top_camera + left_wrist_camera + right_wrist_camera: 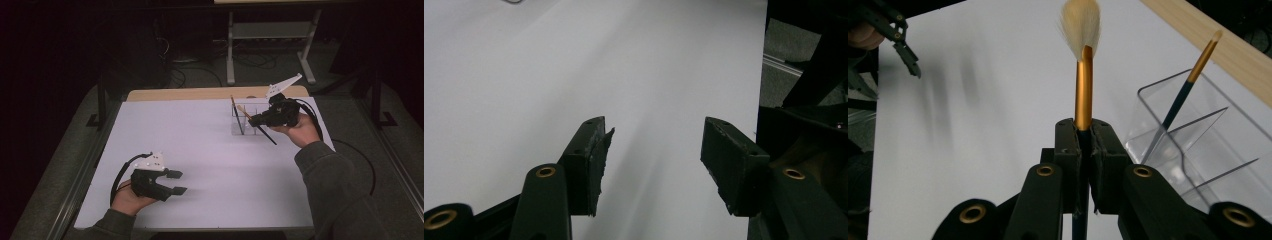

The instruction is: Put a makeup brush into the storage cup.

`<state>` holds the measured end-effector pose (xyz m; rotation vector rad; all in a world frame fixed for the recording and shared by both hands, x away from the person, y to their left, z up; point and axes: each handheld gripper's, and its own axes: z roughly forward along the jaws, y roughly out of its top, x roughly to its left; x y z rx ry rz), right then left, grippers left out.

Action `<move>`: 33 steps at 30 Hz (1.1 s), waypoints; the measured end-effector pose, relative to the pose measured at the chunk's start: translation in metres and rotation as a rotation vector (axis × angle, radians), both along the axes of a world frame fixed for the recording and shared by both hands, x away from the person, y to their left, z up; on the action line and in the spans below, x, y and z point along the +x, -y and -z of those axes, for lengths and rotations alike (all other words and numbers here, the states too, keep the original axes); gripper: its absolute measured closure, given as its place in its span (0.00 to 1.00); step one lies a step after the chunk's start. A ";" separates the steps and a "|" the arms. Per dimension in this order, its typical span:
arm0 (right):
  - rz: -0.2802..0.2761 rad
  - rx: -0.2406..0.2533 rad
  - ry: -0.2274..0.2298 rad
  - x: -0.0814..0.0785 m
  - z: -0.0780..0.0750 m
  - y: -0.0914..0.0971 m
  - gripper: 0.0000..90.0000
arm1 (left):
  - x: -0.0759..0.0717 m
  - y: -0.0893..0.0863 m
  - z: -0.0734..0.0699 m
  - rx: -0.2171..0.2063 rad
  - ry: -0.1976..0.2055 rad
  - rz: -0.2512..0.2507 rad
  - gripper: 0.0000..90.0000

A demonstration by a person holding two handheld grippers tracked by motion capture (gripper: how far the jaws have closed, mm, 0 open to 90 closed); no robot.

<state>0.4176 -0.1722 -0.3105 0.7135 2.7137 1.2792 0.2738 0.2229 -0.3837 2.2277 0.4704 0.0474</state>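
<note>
The right gripper (1084, 150) is clenched on a paintbrush (1083, 95), its pads pressed against the dark handle just below the gold collar. In the right gripper view the brush runs straight out along the jaws, with its pale bristle tuft at the far end. From the high view its long axis lies slanted over the table (200, 150): the bristle end points up and left over the clear plastic holder (243, 120), and the dark handle points down and right, seemingly off the surface. A second brush (1188, 80) leans in the holder, tip up. The left gripper (175, 182) rests near the table's front left, jaws released with nothing between them.
</note>
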 end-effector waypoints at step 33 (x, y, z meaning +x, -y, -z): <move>0.079 0.049 0.062 0.075 -0.003 -0.035 0.92 | 0.001 -0.014 0.002 -0.030 -0.010 -0.046 0.44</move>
